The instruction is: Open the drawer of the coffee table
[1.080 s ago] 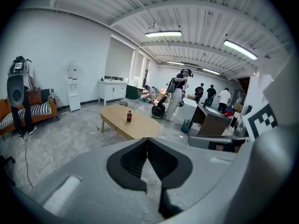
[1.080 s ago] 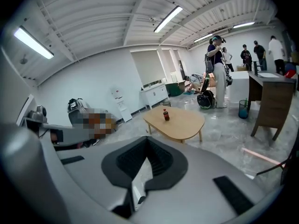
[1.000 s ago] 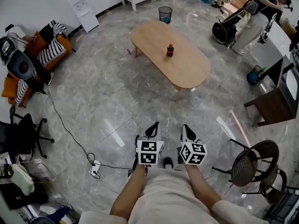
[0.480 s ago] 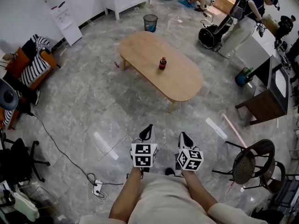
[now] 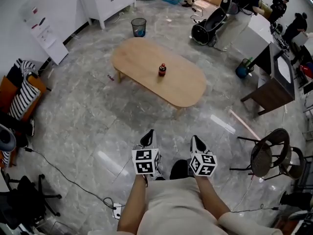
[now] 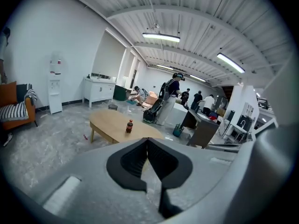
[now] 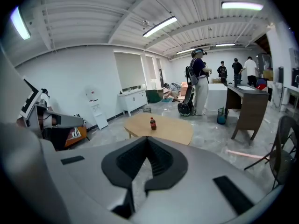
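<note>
the person is closing in on the coffee tabletop (image 5: 142, 62): it is sitting nearer than a second ago, yet still well ahead. left tool (image 5: 148, 137) and right tool (image 5: 196, 142) are staying clenched on nothing. no drawer is showing yet. a bottle (image 5: 162, 70) is standing on it; the waste bin (image 5: 139, 27) beyond is too small to read.

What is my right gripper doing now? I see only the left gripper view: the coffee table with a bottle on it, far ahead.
Observer: The right gripper is shut; its fingers meet with nothing between them.
Operator: Does anything stand near my right side?
Observer: Yes, a dark round-backed chair stands on the floor at your right.
Operator: And at my left?
Observer: A white power strip lies on the floor near your left side.
</note>
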A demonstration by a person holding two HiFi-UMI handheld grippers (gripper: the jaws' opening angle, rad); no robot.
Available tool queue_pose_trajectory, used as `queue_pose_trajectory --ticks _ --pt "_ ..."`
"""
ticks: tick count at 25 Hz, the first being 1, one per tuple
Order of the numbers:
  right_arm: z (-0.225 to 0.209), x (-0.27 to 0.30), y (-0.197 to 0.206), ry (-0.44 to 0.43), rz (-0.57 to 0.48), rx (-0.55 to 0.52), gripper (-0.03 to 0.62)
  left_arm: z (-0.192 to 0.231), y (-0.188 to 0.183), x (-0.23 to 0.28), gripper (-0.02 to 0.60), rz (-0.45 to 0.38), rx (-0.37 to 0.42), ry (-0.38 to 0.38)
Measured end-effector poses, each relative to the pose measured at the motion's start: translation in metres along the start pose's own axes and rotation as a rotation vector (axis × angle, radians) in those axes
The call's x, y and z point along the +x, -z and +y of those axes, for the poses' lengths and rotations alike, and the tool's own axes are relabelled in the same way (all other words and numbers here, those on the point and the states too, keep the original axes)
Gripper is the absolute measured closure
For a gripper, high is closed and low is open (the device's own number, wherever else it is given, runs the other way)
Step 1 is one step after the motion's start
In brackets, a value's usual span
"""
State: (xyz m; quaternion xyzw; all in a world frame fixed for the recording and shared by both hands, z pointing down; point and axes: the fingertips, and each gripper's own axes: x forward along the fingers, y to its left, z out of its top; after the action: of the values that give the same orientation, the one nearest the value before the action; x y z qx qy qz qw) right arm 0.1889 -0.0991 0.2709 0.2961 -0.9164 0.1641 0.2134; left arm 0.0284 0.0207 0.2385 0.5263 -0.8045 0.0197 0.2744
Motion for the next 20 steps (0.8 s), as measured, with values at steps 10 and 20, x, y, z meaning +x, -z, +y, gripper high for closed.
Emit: queue_pose_trajectory --ticks 10,20 --pt "0.002 0.047 -0.019 0.069 -0.017 0.068 0.579 0.022 -0.028 0.033 0.571 0.023 0.081 0.047" --pt "-0.011 0.138 -0.123 0.215 -0.16 0.173 0.579 0.041 -0.109 0.098 0.571 0.006 0.124 0.079"
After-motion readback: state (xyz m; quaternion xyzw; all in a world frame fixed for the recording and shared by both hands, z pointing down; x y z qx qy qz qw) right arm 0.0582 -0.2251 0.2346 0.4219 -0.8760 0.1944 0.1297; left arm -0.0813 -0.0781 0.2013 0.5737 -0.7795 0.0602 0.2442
